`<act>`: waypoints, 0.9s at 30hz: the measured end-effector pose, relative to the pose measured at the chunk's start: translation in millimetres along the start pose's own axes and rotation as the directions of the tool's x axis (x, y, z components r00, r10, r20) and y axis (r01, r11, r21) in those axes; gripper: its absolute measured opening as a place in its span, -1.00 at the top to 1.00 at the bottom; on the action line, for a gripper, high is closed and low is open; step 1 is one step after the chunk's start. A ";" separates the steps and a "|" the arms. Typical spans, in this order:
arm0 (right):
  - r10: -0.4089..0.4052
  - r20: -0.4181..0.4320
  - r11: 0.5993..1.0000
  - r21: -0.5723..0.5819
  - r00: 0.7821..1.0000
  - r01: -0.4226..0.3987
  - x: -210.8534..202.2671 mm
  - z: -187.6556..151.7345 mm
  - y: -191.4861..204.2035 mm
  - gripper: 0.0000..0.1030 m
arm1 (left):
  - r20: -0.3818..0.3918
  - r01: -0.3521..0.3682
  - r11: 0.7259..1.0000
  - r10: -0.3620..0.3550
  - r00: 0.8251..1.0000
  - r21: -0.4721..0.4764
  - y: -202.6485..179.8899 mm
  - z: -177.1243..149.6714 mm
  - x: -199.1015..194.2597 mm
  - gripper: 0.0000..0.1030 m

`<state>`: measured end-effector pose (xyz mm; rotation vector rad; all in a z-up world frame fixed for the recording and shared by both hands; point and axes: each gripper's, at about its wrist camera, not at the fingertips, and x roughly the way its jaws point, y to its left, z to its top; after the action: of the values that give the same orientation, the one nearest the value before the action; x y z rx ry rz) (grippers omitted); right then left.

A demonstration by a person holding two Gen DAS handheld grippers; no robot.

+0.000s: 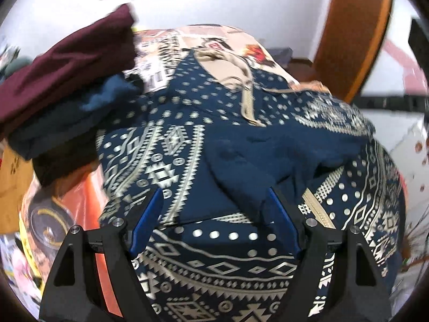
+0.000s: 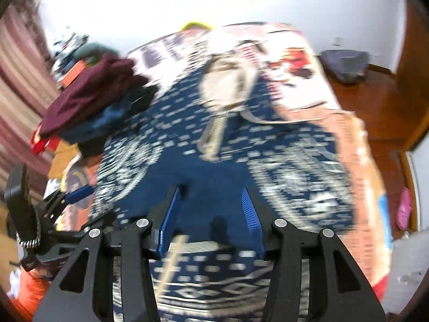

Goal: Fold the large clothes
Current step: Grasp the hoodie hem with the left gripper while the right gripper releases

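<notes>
Jaws spread on both grippers — left gripper (image 1: 214,206), right gripper (image 2: 211,204) — over patterned garment (image 1: 187,155).

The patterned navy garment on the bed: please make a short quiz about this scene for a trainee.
1. True or false: both grippers are open.
2. What lies on top of the pile beside the patterned navy garment?
A. a maroon garment
B. a white towel
3. Which colour are the gripper pads?

Key:
1. True: left gripper and right gripper are open above the cloth.
2. A, maroon garment.
3. Blue.
</notes>
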<state>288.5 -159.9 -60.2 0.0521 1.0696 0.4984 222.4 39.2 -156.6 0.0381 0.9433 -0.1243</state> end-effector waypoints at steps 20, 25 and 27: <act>-0.180 -0.069 0.973 0.134 0.981 0.187 9.8 -31.8 -101.0 0.12 | -0.016 -0.085 0.974 0.091 0.996 0.211 -41.4 31.5 58.4 0.68; -0.175 -0.009 0.979 0.107 0.985 0.175 -3.9 -16.2 -96.3 0.12 | 0.064 -0.004 1.000 0.003 0.998 0.019 1.9 55.7 25.1 0.74; -0.182 0.009 0.978 0.104 0.983 0.180 -4.9 -12.1 -94.7 0.12 | 0.116 0.006 1.000 -0.003 0.993 -0.031 17.6 62.0 7.7 0.74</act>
<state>311.0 -248.4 -88.3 0.0495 1.0697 0.2773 278.9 50.6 -126.8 -0.0002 0.8293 -0.1146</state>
